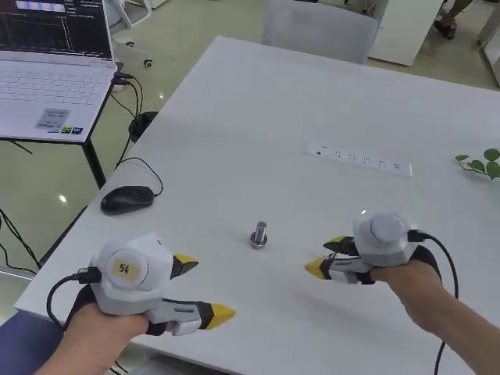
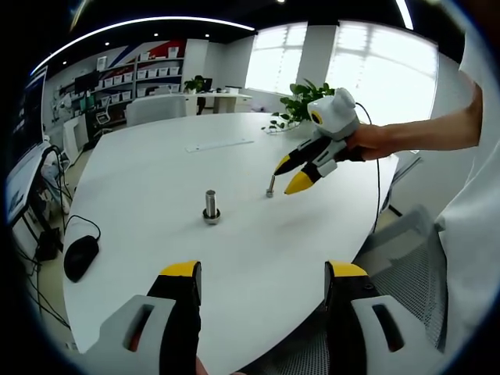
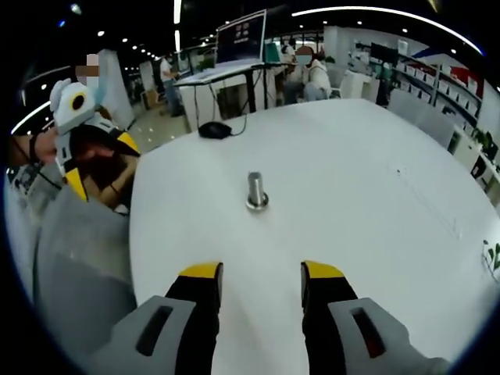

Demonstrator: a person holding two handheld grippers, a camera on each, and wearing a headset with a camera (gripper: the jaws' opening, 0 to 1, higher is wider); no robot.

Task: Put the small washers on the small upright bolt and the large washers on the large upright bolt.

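Observation:
The large upright bolt (image 1: 258,234) stands alone near the middle of the white table (image 1: 234,117); it also shows as the large bolt (image 2: 211,207) and the large bolt (image 3: 256,191). A small upright bolt (image 2: 270,187) stands just by the yellow tips of my right gripper (image 2: 293,175). In the head view my right gripper (image 1: 326,255) hovers right of the large bolt, open and holding nothing. My left gripper (image 1: 203,289) is at the near left, open, with nothing between its jaws. Each gripper view shows its own gripper, left (image 2: 263,281) and right (image 3: 262,273), with jaws apart.
A white power strip (image 1: 358,158) lies further back on the table, and a black mouse (image 1: 126,199) sits at the left edge. A laptop (image 1: 51,78) rests on a side desk to the left. Plant leaves (image 1: 480,164) reach in at the right, and a chair (image 1: 320,31) stands at the far end.

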